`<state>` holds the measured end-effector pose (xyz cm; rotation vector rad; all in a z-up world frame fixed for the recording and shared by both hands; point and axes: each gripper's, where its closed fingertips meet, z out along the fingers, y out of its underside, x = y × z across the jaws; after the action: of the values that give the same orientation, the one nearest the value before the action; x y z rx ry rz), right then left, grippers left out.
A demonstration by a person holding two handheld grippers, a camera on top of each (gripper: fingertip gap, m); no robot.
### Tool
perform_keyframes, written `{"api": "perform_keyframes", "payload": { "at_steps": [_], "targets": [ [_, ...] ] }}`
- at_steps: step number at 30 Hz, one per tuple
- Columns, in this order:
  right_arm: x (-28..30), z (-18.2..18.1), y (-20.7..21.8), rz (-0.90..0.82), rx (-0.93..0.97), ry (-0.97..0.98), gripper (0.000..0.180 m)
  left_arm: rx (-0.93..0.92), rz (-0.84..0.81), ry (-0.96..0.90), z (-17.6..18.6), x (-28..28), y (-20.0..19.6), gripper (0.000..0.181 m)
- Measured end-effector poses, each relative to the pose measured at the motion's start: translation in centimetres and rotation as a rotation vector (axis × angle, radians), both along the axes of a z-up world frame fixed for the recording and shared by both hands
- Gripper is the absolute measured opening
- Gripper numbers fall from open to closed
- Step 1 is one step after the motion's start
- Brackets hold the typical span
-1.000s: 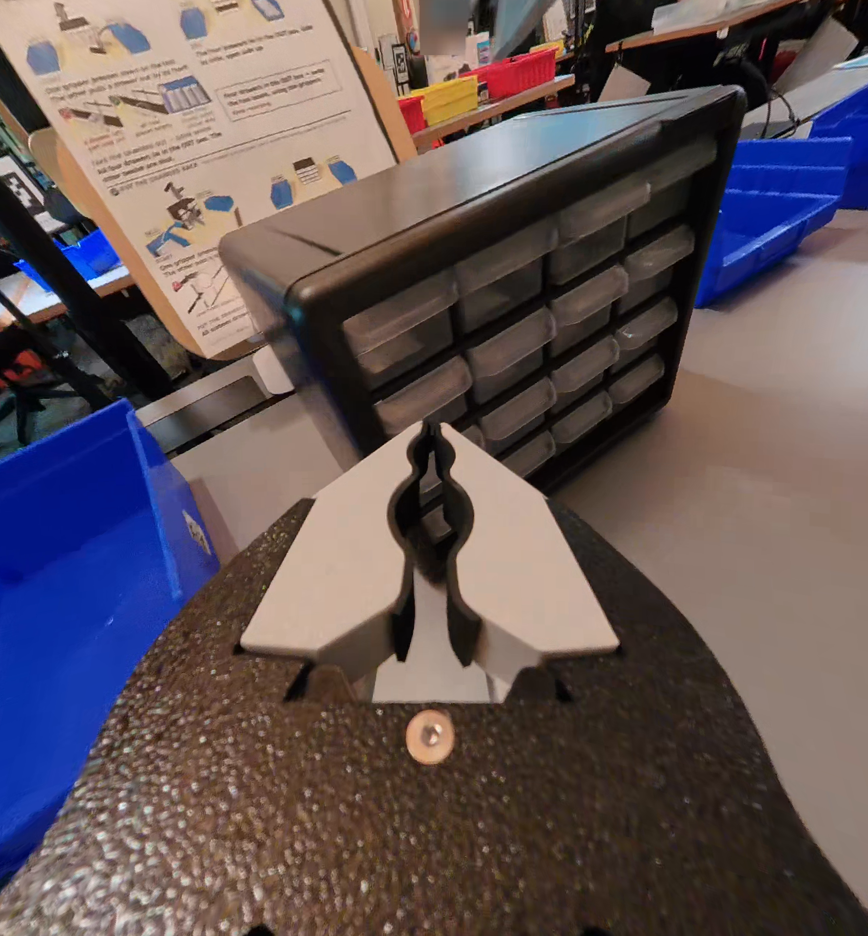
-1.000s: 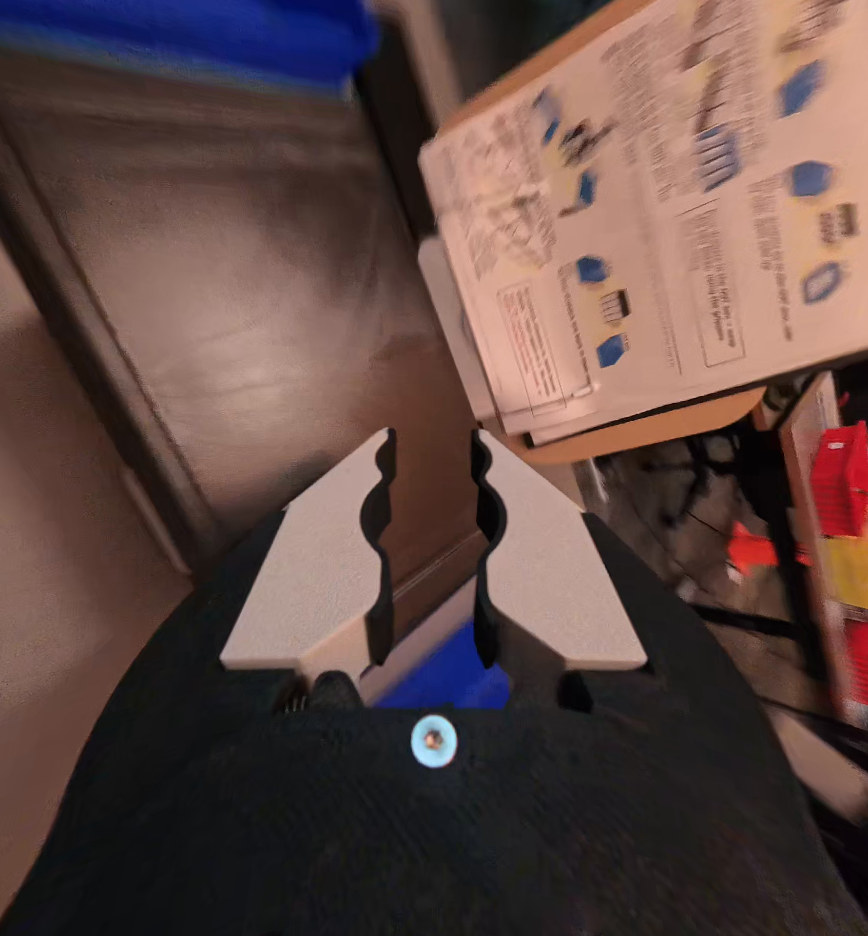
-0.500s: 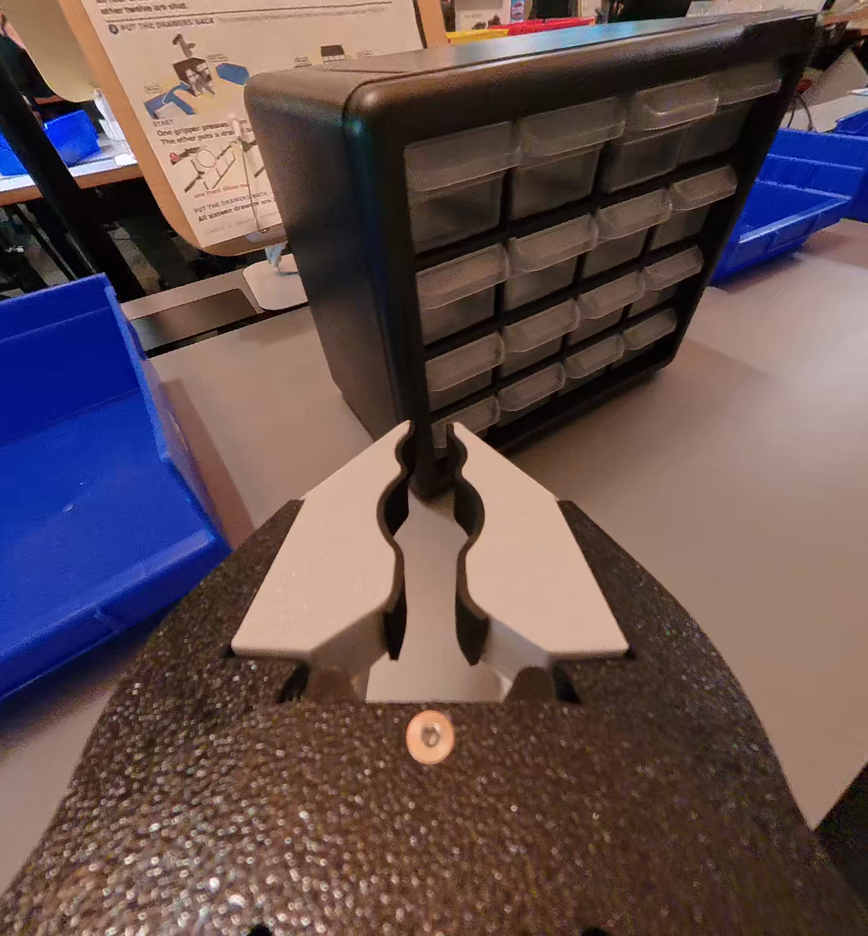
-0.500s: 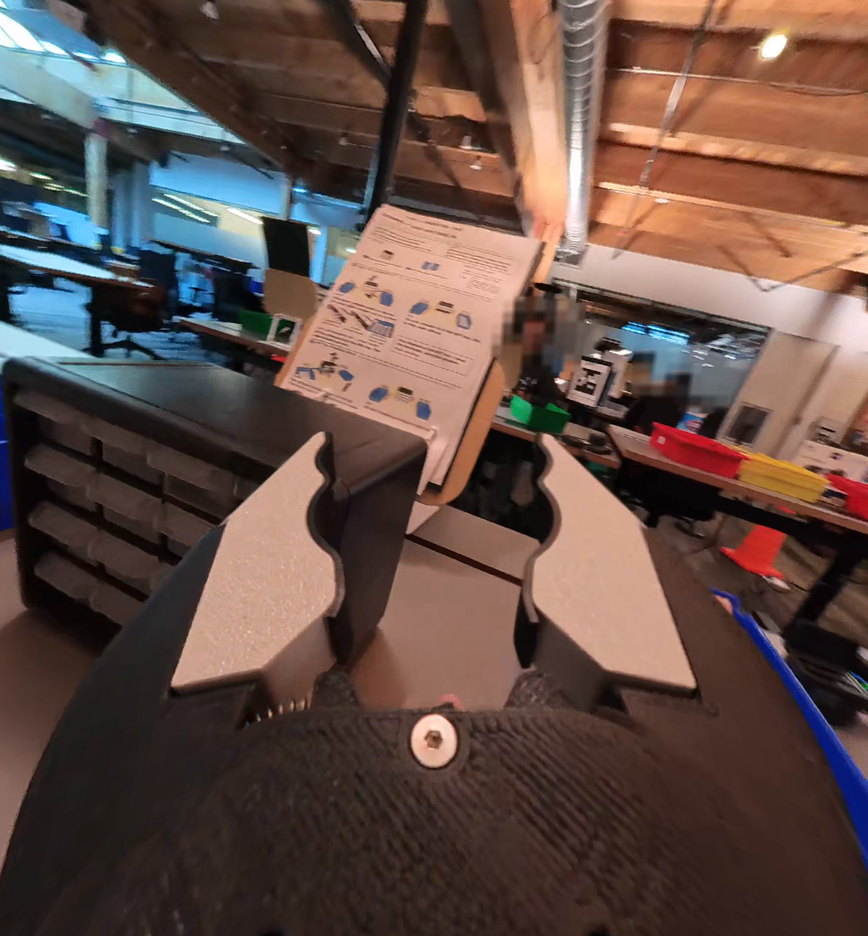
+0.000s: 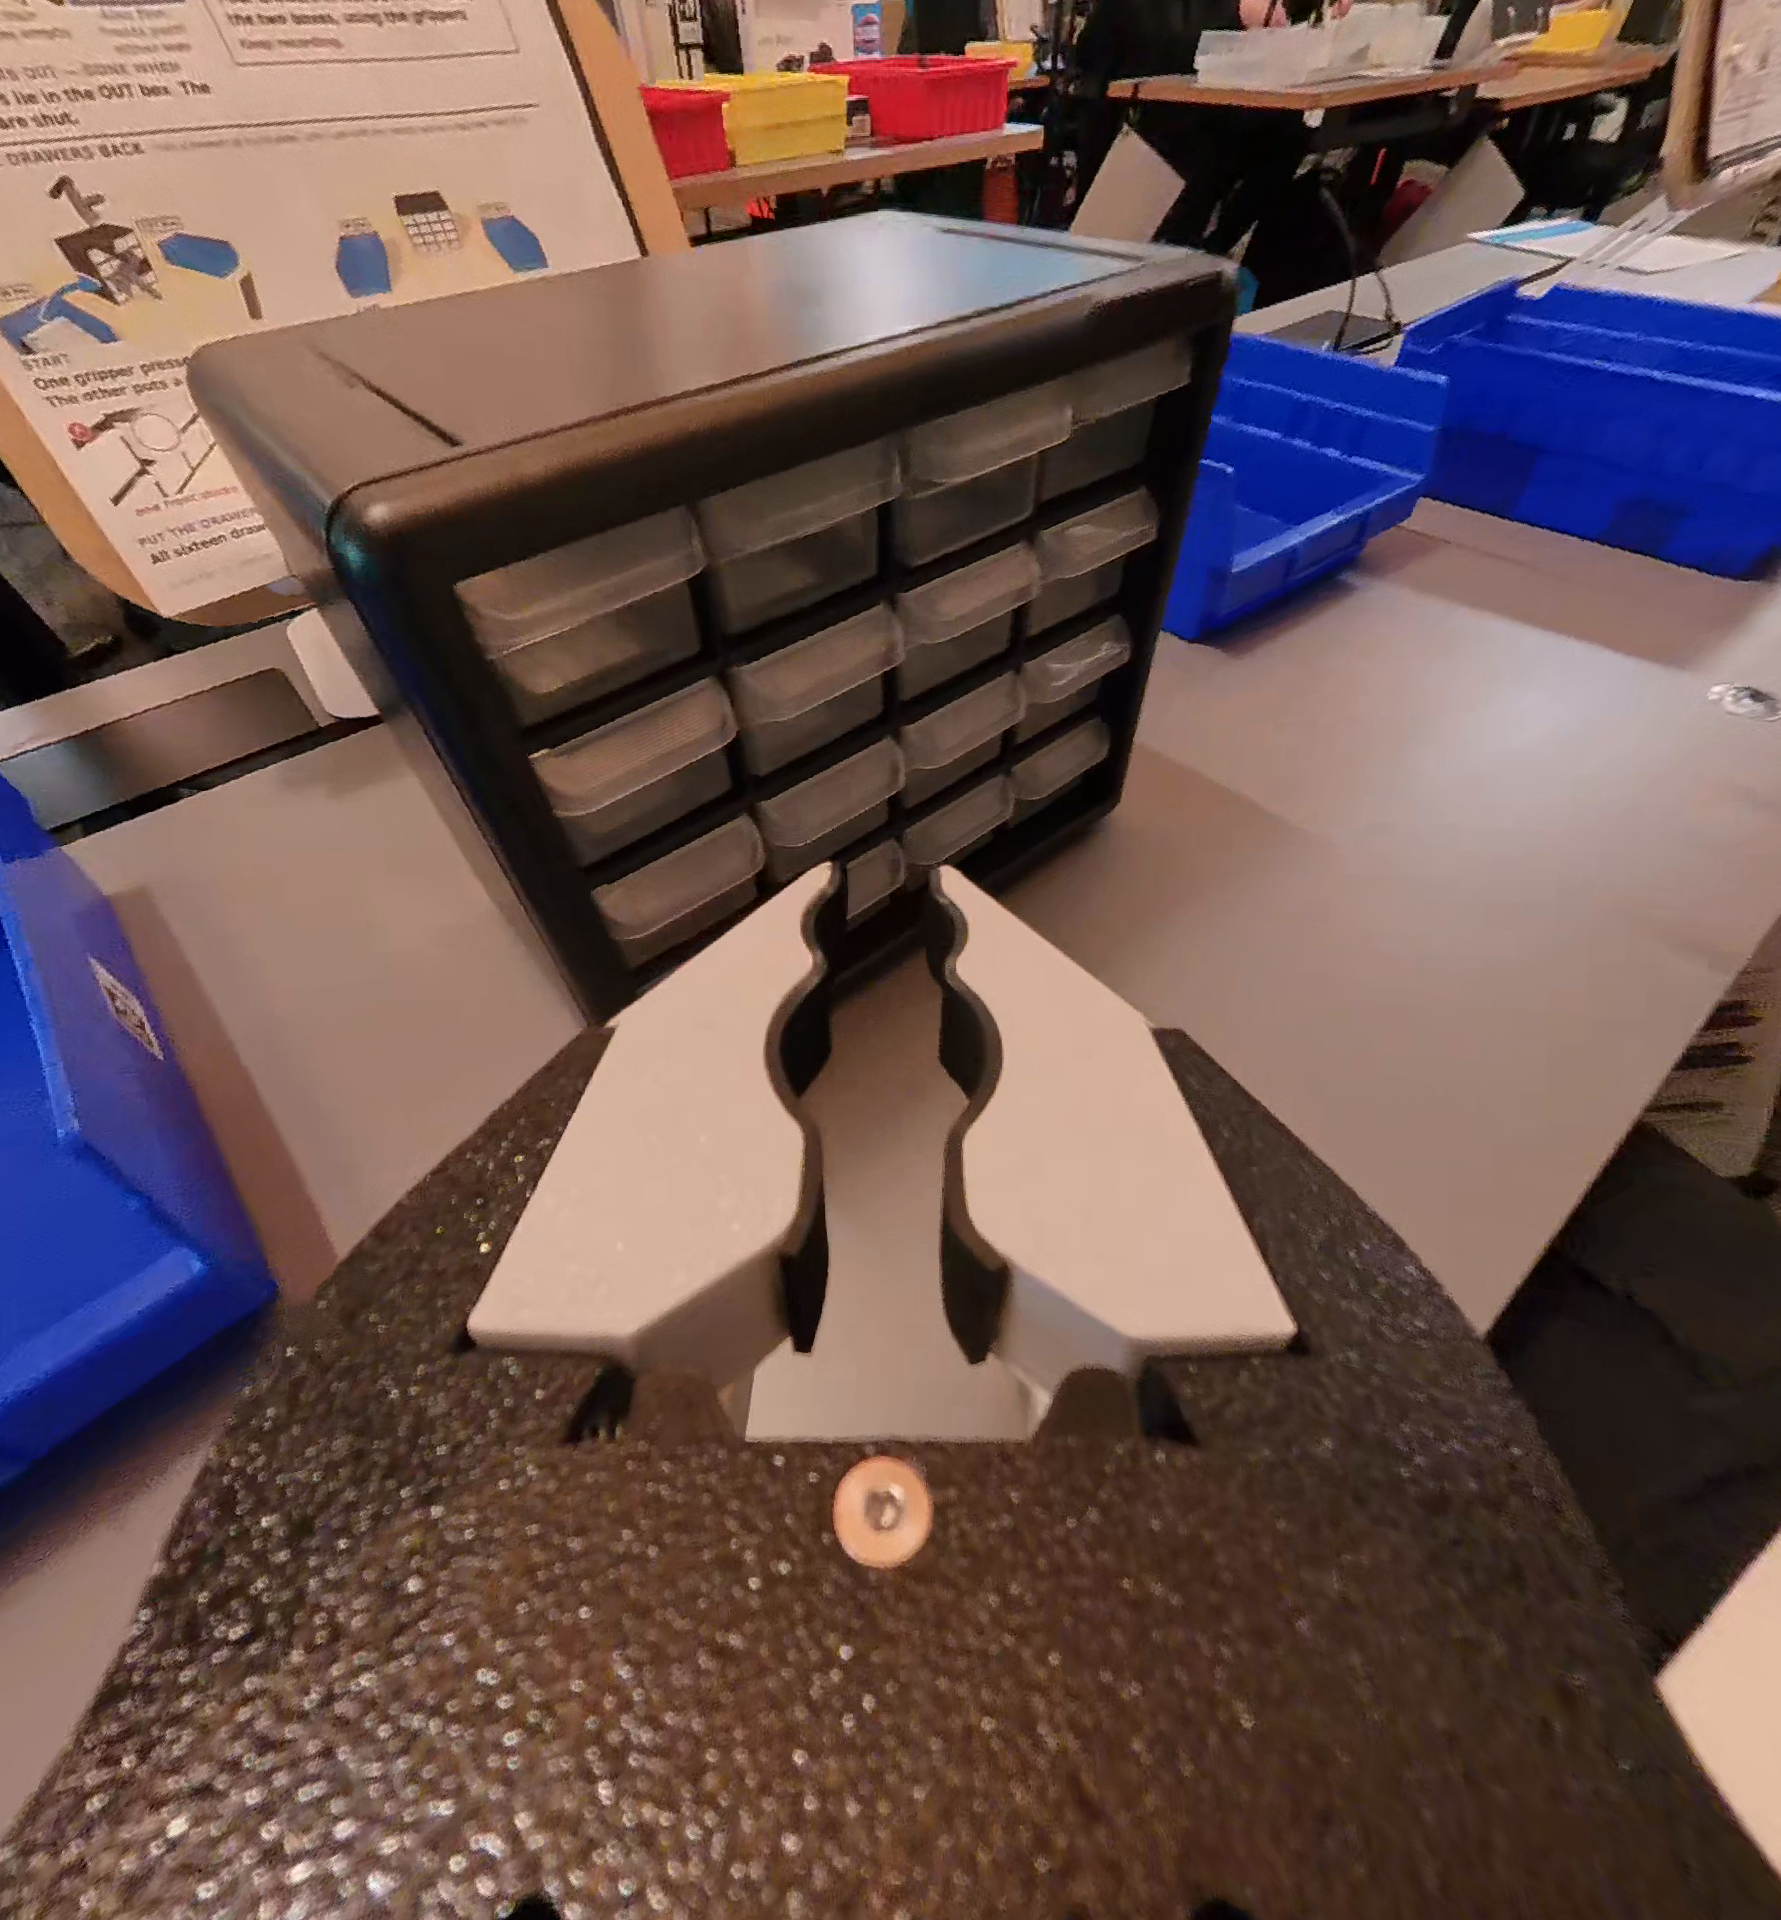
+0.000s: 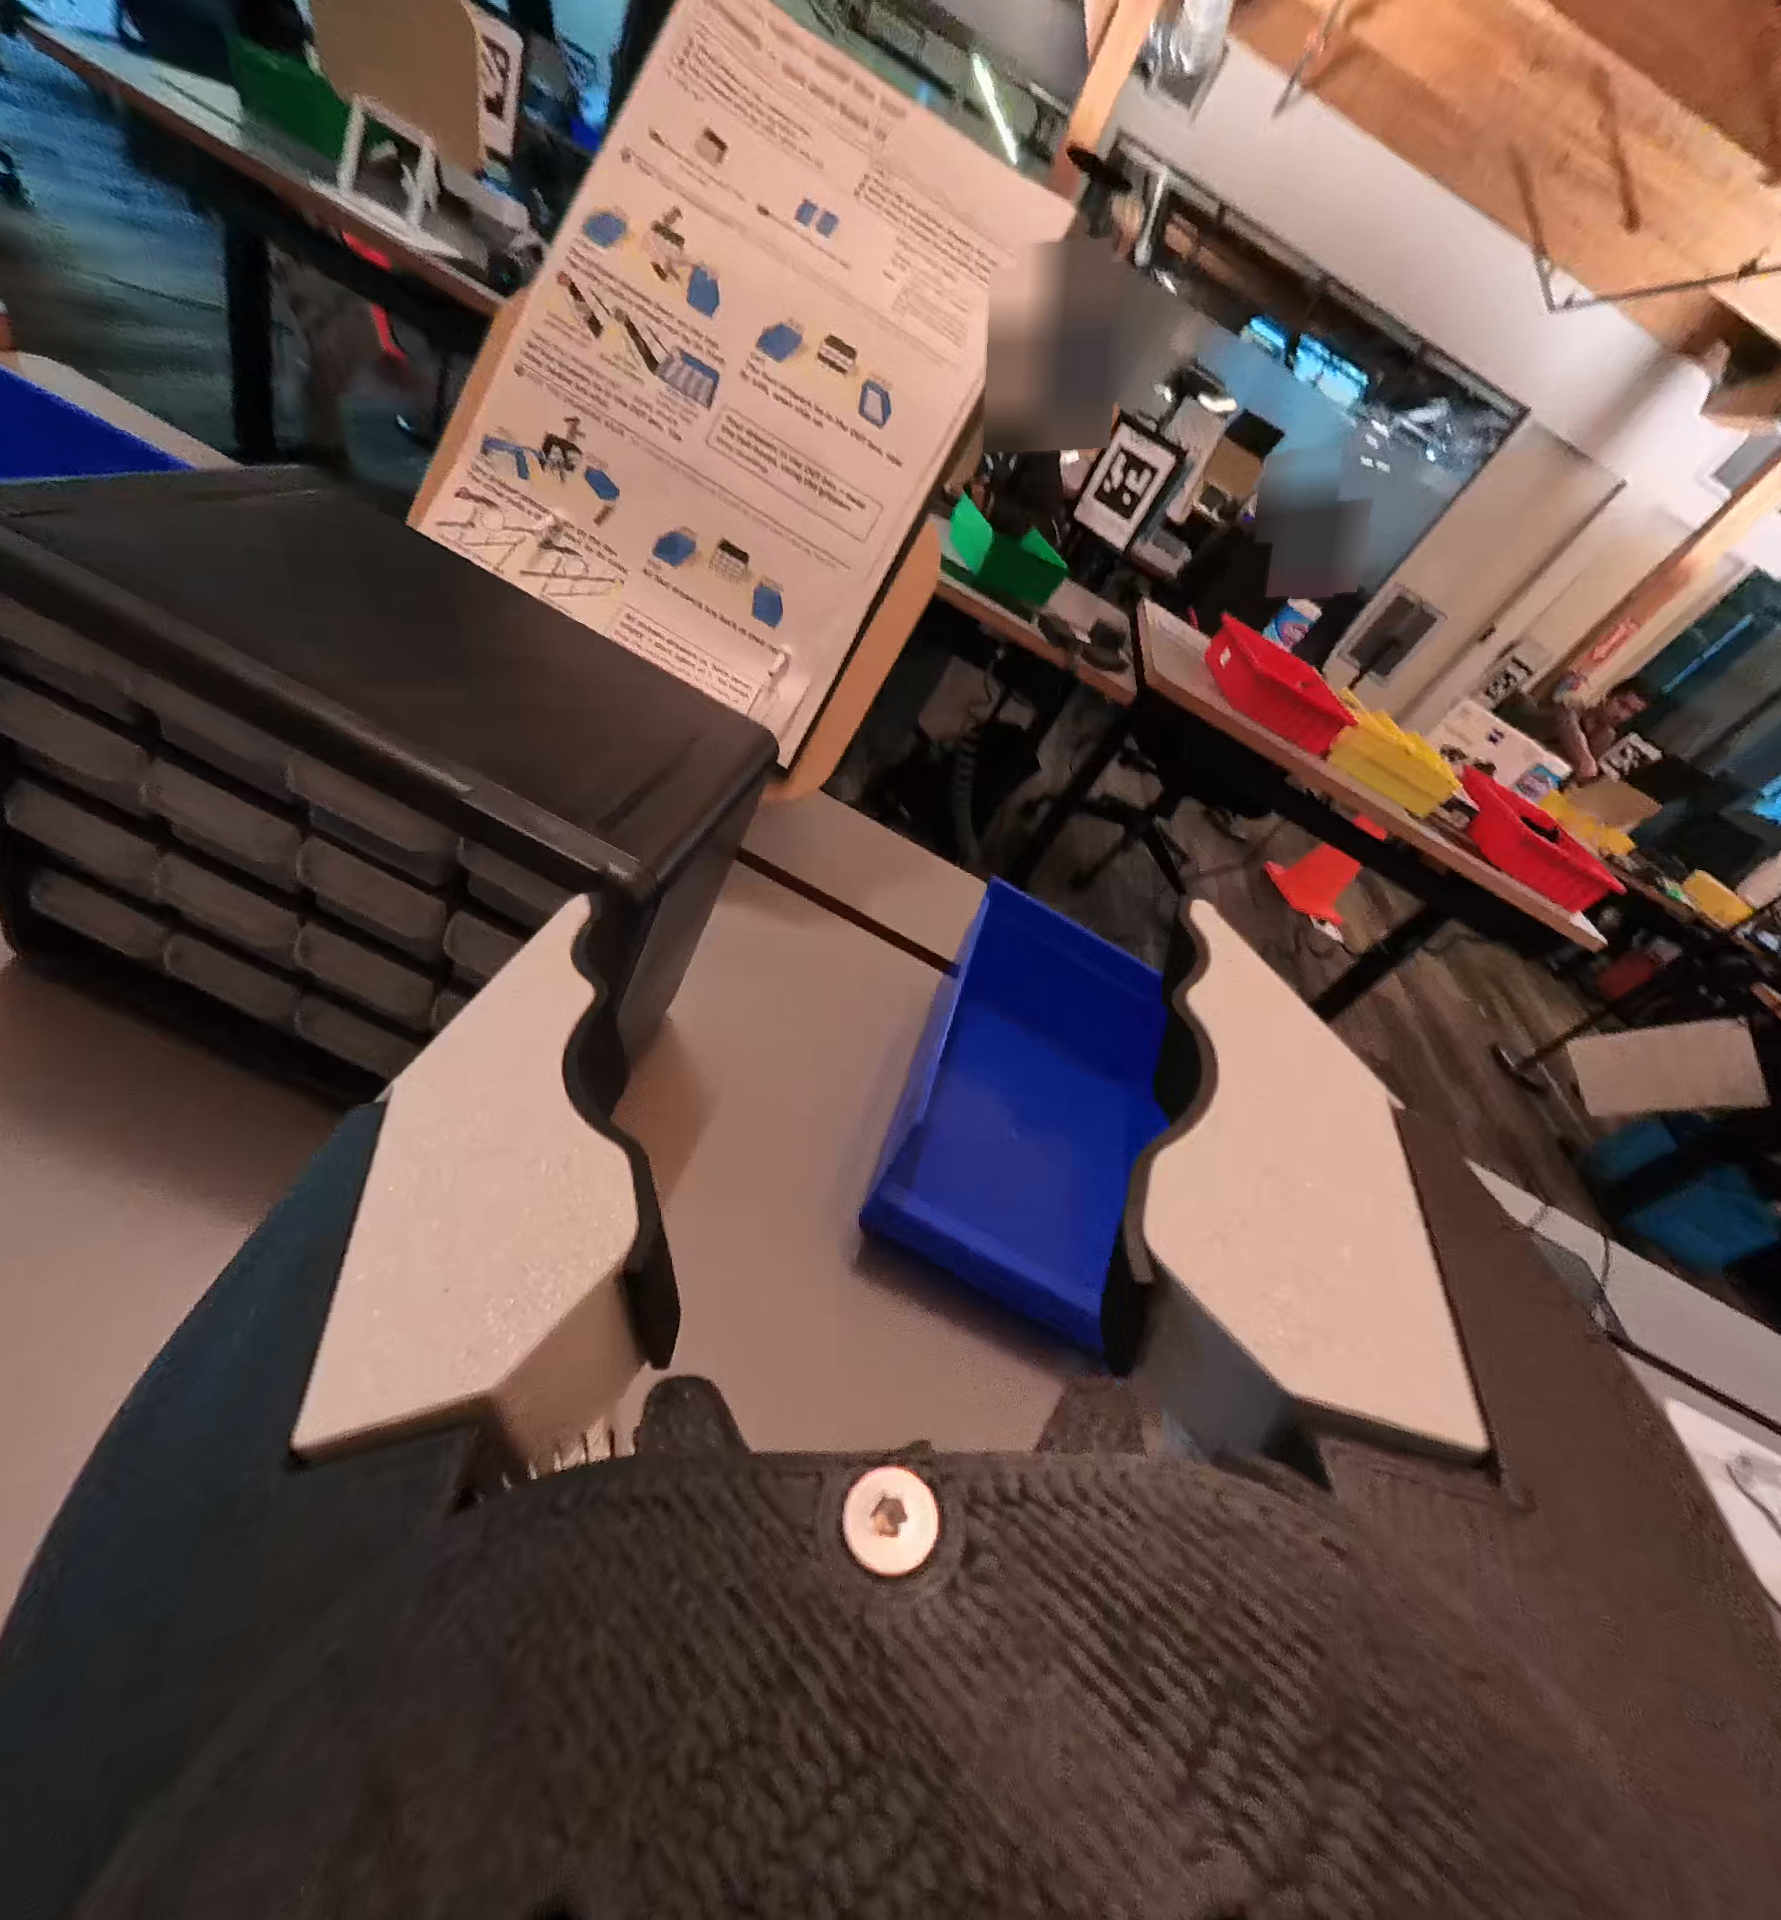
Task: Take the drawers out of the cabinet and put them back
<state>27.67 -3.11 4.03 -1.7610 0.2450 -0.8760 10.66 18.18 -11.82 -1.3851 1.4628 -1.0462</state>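
sixteen drawers (image 5: 595, 621) sat shut in cabinet (image 5: 720, 343), mid-counter (image 5: 1385, 831); none out yet. left fingers (image 5: 699, 1101) slightly apart, right fingers (image 6: 491, 1174) wide, both empty.

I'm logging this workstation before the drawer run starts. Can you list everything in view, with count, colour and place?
Plastic drawer cabinet: one, black frame, centre of grey table.
Small clear plastic drawers: sixteen, all seated in the cabinet's four-by-four grid.
Open plastic bins: blue; one at the left, several at the right.
Printed instruction board: one, white on tan backing, behind the cabinet.
Plastic baskets: red and yellow, on background tables.
Traffic cone: one, orange, on the floor.
Left tool: open slightly, empty, before the cabinet's bottom row.
Right tool: open wide, empty.
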Motion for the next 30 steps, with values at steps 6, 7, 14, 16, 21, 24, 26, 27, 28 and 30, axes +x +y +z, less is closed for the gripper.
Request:
{"api": "perform_keyframes", "payload": {
  "at_steps": [6, 7, 14, 16, 21, 24, 26, 27, 28, 30],
  "targets": [
    [-4.5, -3.9, 2.0, 0.053, 0.108, 0.050, 0.113, -0.020, 0.000, -0.059, 1.8, -2.1, -0.7, 0.014],
    [-4.9, -5.2, 2.8, 0.072, 0.148, 0.071, 0.114, -0.005, 0.004, -0.057, 1.5, -2.4, -0.6, 0.014],
    [-4.6, -10.8, 6.0, 0.158, 0.234, 0.116, 0.107, 0.045, 0.019, 0.009, -0.9, -3.3, 2.2, 0.014],
    [-4.2, -10.4, 6.7, 0.173, 0.260, 0.086, 0.106, 0.058, 0.019, -0.011, -0.4, -2.8, 3.2, 0.014],
    [-2.4, -10.7, 7.2, 0.148, 0.278, 0.077, 0.104, 0.040, 0.001, -0.082, 1.6, -1.2, 5.1, 0.014],
    [-1.1, -11.6, 6.6, 0.109, 0.311, 0.088, 0.104, 0.053, -0.025, -0.077, 1.5, -0.2, 5.9, 0.014],
    [-0.2, -12.2, 6.2, 0.088, 0.350, 0.110, 0.103, 0.071, -0.037, -0.059, 1.0, 0.3, 6.5, 0.014],
    [0.3, -12.5, 6.1, 0.083, 0.365, 0.120, 0.101, 0.078, -0.045, -0.052, 0.7, 0.4, 6.8, 0.014],
    [0.8, -12.8, 6.0, 0.080, 0.374, 0.128, 0.099, 0.082, -0.052, -0.044, 0.3, 0.6, 7.0, 0.014],
    [1.8, -13.4, 6.0, 0.077, 0.372, 0.142, 0.097, 0.077, -0.064, -0.025, -0.6, 0.6, 7.4, 0.014]
  ]
}}
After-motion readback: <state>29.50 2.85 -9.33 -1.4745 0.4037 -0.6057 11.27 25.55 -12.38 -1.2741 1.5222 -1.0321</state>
